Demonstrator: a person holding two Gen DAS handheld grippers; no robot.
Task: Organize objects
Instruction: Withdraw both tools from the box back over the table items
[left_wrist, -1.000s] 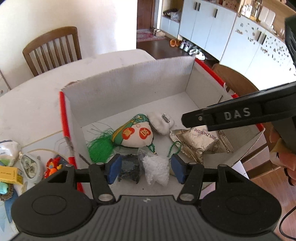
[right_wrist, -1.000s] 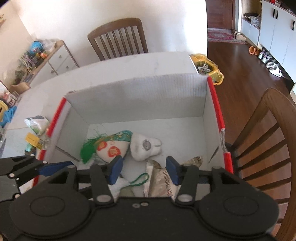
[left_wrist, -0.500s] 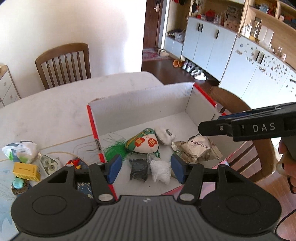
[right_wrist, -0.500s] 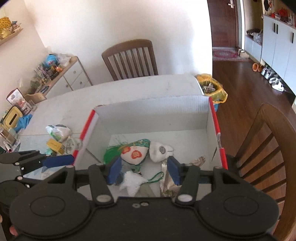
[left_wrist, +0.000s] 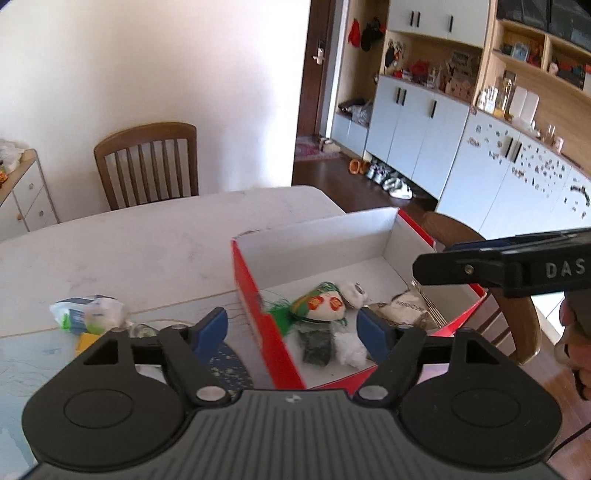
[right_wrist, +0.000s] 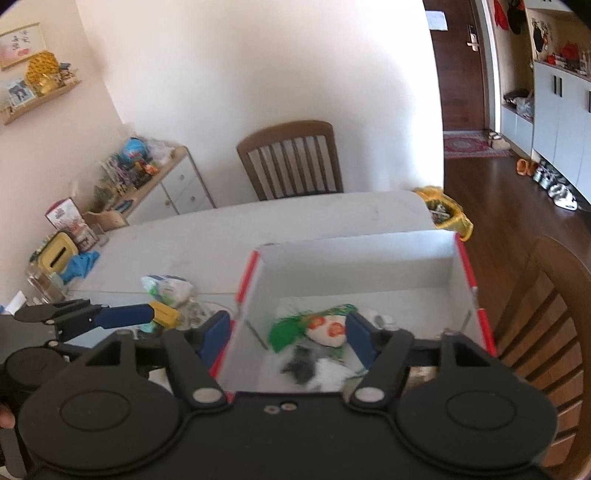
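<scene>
A red cardboard box with a white inside (left_wrist: 255, 291) (right_wrist: 369, 258) stands on the white table. In it lie a green-tasselled pouch (left_wrist: 321, 304) (right_wrist: 327, 326), a white plush toy (left_wrist: 352, 291), a silver snack packet (left_wrist: 404, 304), a dark packet (left_wrist: 316, 345) and a white crumpled bag (left_wrist: 351, 349). My left gripper (left_wrist: 293, 332) is open and empty, high above the box's near left wall. My right gripper (right_wrist: 286, 338) is open and empty, high above the box's near side. Each gripper shows in the other's view, the right (left_wrist: 517, 267) and the left (right_wrist: 92, 317).
Loose items lie on the table left of the box: a plastic-wrapped pack (left_wrist: 88, 312) (right_wrist: 168, 288) and a yellow block (right_wrist: 166, 314). Wooden chairs stand at the far side (left_wrist: 147, 164) and at the right (right_wrist: 546, 314). A drawer unit (right_wrist: 147, 192) stands at the left wall.
Both grippers have risen and pulled back from the box, so it looks smaller and lower. Both stay open and empty. The items in the box have not moved.
</scene>
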